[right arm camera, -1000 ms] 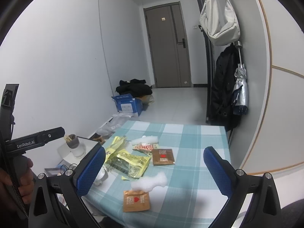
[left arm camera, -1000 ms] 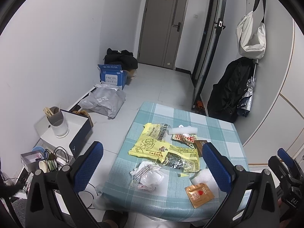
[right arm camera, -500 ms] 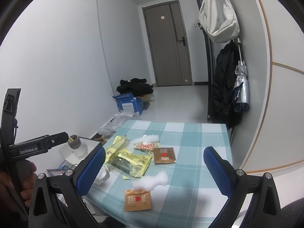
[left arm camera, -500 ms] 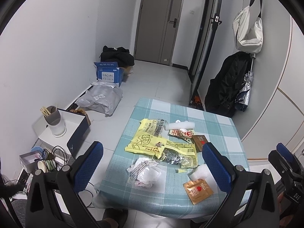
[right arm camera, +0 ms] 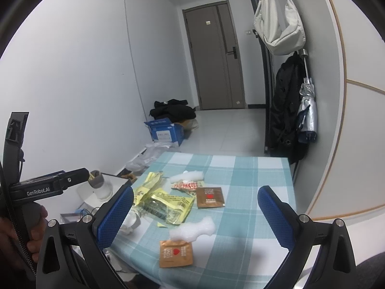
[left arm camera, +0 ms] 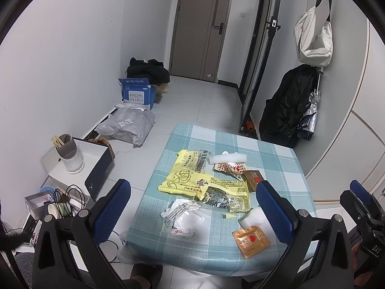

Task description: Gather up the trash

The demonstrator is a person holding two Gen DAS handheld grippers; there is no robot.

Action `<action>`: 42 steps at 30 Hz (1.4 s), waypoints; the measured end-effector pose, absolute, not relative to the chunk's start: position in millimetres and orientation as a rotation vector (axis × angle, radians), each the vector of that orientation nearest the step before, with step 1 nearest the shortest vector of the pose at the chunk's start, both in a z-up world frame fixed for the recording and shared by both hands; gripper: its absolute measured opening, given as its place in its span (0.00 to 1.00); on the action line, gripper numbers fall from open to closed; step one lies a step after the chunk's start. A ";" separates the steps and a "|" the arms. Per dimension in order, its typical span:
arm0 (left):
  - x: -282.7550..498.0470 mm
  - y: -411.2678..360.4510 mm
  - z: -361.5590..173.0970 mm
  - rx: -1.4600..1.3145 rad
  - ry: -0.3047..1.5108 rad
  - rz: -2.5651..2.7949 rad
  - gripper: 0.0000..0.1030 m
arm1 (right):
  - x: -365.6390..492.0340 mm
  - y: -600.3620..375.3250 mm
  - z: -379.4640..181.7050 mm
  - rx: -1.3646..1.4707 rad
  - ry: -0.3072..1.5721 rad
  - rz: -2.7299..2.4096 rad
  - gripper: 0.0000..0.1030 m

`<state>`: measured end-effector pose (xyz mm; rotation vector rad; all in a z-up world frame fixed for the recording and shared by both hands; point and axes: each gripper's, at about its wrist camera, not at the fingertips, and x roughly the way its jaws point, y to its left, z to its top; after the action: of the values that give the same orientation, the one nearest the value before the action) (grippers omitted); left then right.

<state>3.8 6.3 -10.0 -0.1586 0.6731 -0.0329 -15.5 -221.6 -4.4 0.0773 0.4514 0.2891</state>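
Trash lies scattered on a table with a blue-checked cloth [left arm camera: 272, 159]. There are yellow wrappers [left arm camera: 185, 175] [right arm camera: 166, 202], a crumpled white plastic bag [left arm camera: 185, 219], an orange sachet [left arm camera: 251, 240] [right arm camera: 175, 252], a brown sachet [left arm camera: 252, 179] [right arm camera: 210, 197], white foam pieces [left arm camera: 227, 159] [right arm camera: 192, 231] and a red-white wrapper [left arm camera: 228, 167]. My left gripper [left arm camera: 193, 207] hangs open above the near edge, holding nothing. My right gripper [right arm camera: 196, 213] is open too, empty, above the table's near right part.
A blue cardboard box [left arm camera: 137, 94], a grey parcel bag [left arm camera: 127, 127] and dark clothes [left arm camera: 148, 71] lie on the floor at the left. A white box with a cup of sticks [left arm camera: 68, 155] stands left of the table. A black coat [left arm camera: 286, 106] hangs on the right wall.
Both grippers have risen and pulled back slightly, so the table sits lower and farther in view. Both stay open and nothing on the table has moved.
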 end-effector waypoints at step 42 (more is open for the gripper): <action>36.1 21.4 -103.3 -0.316 1.132 -0.145 0.99 | 28.4 -227.1 -35.2 0.211 0.689 0.298 1.00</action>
<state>36.1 21.4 -103.3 -0.3162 1.1320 -0.1446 28.4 -227.1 -35.2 0.2105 0.6892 0.2979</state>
